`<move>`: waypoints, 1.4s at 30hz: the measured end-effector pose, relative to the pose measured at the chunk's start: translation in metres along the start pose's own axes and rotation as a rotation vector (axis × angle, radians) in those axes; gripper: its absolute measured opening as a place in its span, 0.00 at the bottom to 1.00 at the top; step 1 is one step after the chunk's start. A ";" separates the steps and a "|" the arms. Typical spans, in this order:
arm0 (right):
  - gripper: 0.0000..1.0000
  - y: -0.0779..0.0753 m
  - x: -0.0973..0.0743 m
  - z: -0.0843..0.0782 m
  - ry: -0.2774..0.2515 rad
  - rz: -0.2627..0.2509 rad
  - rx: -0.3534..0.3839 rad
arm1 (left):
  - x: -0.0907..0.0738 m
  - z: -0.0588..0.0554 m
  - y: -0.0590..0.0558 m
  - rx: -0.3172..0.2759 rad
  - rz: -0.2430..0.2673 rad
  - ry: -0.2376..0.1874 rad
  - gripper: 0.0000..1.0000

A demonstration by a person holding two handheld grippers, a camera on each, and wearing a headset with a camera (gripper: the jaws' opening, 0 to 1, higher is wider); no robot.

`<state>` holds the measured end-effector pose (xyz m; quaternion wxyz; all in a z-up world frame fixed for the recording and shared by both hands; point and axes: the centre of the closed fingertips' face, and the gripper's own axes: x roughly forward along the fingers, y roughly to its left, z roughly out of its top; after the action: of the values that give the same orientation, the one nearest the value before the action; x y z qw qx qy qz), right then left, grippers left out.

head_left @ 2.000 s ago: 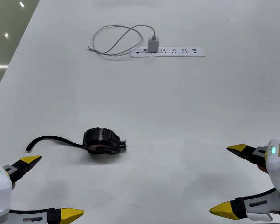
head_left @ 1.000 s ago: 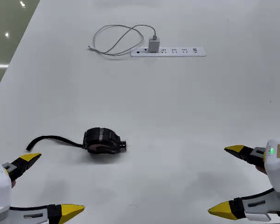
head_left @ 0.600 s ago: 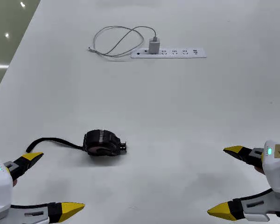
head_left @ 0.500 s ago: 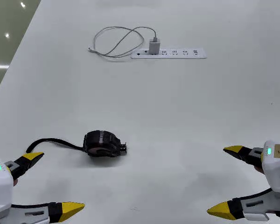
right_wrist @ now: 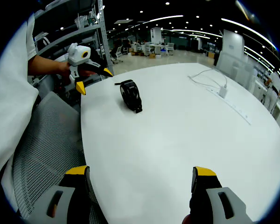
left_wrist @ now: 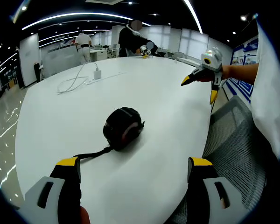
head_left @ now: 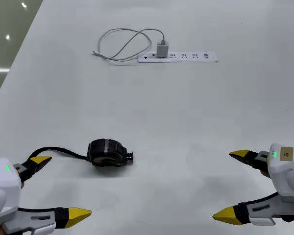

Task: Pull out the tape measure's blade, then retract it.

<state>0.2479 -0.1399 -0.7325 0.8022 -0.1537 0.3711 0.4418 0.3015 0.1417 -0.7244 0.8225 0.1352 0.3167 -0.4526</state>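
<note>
A black tape measure point(head_left: 107, 152) lies on its side on the white table point(head_left: 176, 107), its black wrist strap point(head_left: 59, 151) trailing left and its blade hook facing right. In the left gripper view the tape measure point(left_wrist: 123, 128) sits just ahead of the jaws; in the right gripper view the tape measure point(right_wrist: 130, 95) lies farther off. My left gripper point(head_left: 61, 186) stands open at the near left, its jaws wide apart. My right gripper point(head_left: 234, 184) is open at the near right, well clear of the tape. Neither holds anything.
A white power strip point(head_left: 179, 57) with a charger point(head_left: 161, 49) and a looped grey cable point(head_left: 120, 43) lies at the far side. The table's left edge runs beside a green floor point(head_left: 5, 39). A mesh chair point(right_wrist: 46, 149) stands at the near edge. People stand behind the table.
Both grippers have crept slightly forward and inward toward the tape measure, still open. The tape measure lies where it was; the picture's small shift comes from my head.
</note>
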 end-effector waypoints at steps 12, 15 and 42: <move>0.88 -0.005 0.011 0.012 0.001 0.031 -0.041 | 0.010 0.010 0.011 0.054 -0.035 0.013 0.89; 0.87 -0.004 0.014 0.016 -0.001 0.046 -0.057 | 0.012 0.013 0.015 0.072 -0.043 0.021 0.88; 0.82 -0.011 0.041 0.043 -0.004 0.115 -0.118 | 0.050 0.018 0.024 0.220 -0.165 0.137 0.71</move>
<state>0.2902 -0.0965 -0.7343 0.7658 -0.1784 0.3507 0.5087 0.3479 0.1128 -0.7444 0.7392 0.2287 0.3307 -0.5403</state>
